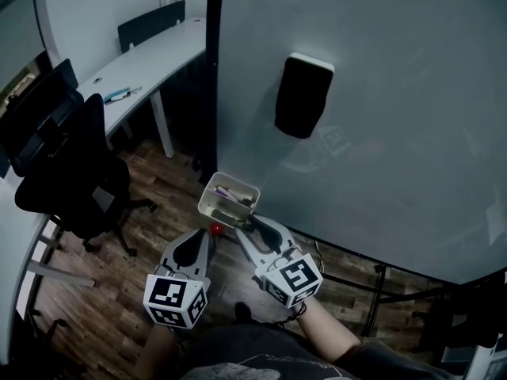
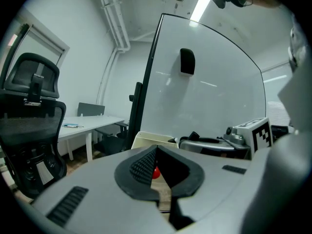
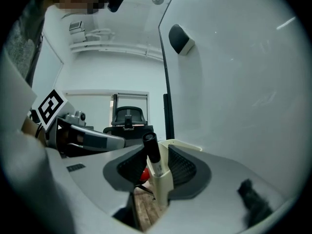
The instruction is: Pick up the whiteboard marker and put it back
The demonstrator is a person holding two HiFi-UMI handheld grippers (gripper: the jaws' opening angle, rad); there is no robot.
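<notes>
Now the whiteboard is filling the right side of the head view, with the cream tray sitting near its lower left edge. Both grippers are hovering just in front of the tray. The left gripper is idling beside it, jaws together on nothing. The right gripper is holding its jaws wide apart, with the marker between them but neither pad pressing it. The marker is standing near upright, black cap up and leaning slightly left in the right gripper view. Its white lower end is resting in a cream pocket, seemingly the tray's. The put-back is looking done. Backing out is best done straight along the jaws, keeping them wide so no pad is clipping the cap.
</notes>
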